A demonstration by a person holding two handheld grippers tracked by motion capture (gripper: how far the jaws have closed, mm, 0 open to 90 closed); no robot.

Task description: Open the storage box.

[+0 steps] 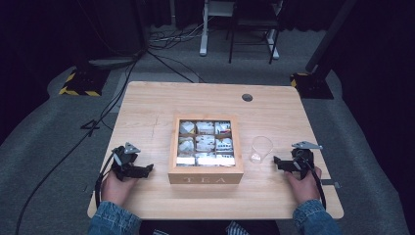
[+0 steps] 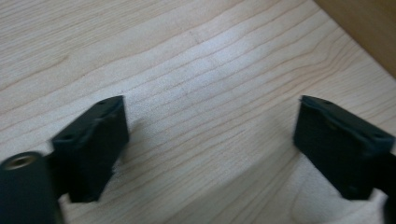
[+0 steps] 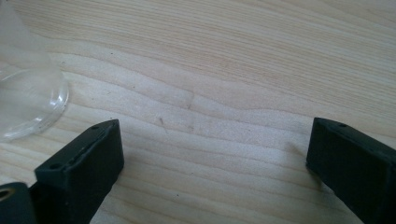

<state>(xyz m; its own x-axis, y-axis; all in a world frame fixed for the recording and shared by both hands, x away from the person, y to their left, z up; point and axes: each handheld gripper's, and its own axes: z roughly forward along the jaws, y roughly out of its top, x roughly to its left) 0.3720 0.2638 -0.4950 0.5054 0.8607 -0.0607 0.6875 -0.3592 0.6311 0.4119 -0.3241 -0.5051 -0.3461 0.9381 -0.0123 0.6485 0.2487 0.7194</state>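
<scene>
Both grippers stand wide with nothing between the jaws: the left gripper over bare table, the right gripper likewise. At its ten o'clock sits a clear glass cup, just beside the wooden tea box, at the box's three o'clock. The cup is probably light, slippery and brittle; pinch its rim gently.

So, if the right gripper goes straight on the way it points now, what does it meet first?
Probably the clear glass cup: the right gripper, open and holding nothing, points toward the tea box, and the cup stands just before it, slightly to one side, so it might pass by.
</scene>
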